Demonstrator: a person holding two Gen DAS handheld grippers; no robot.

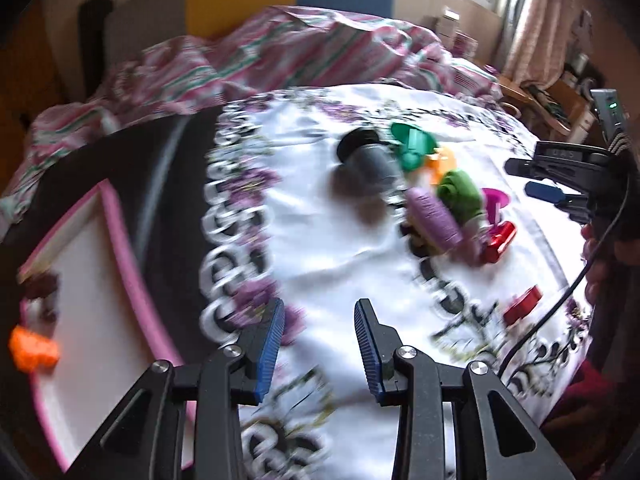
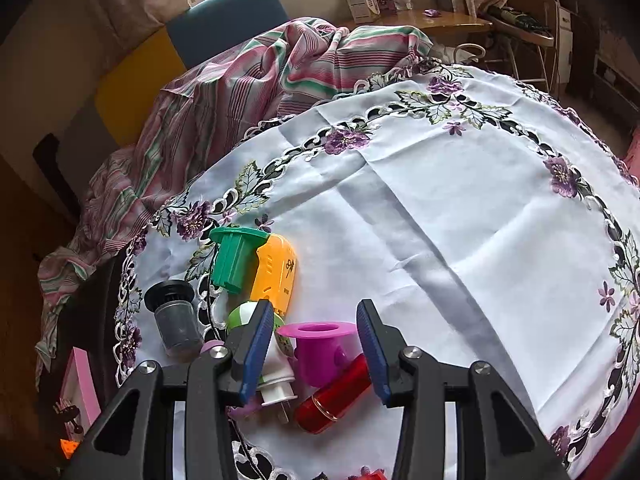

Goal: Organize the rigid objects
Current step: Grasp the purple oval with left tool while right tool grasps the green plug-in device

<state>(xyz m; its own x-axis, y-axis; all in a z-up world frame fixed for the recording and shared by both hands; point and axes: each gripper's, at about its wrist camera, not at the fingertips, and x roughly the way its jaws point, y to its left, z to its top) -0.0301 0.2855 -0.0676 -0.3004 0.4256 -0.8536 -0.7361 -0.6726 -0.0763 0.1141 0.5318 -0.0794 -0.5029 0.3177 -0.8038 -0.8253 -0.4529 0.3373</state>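
Toys and small plastic things lie in a bunch on a white cloth [image 2: 460,208] with purple flowers sewn around its rim. The cloth looks smooth, with soft fold lines.

Far to the left, a flat white tray [image 1: 92,280] with a pink rim sits on a dark top. A bumpy orange piece [image 1: 34,350] rests at its left side, and some dark brown bits lie just above that.

The left gripper [image 1: 320,344] hangs over the cloth near the tray. Its two blue ribbed fingers [image 1: 270,350] stand wide apart with nothing between them. That view is blurry.

Next comes the bunch. A dark grey tube [image 2: 176,320] with a black ridged cap stands at the left of the pile. Beside it a green plastic piece [image 2: 234,258] with a flat round top touches a shiny orange case [image 2: 276,272]. Below them lies a green and white round thing [image 2: 240,314], then a white plug [image 2: 276,384] with metal pins. A pink cup shape [image 2: 318,350] with a wide flat rim lies on its side, touching a shiny red tube [image 2: 334,398].

The right gripper [image 2: 316,346] hovers just above the pink cup and red tube. Its blue fingers [image 2: 372,348] are spread wide and grip nothing.

Behind the cloth, a striped pink and green blanket [image 2: 224,92] lies crumpled.
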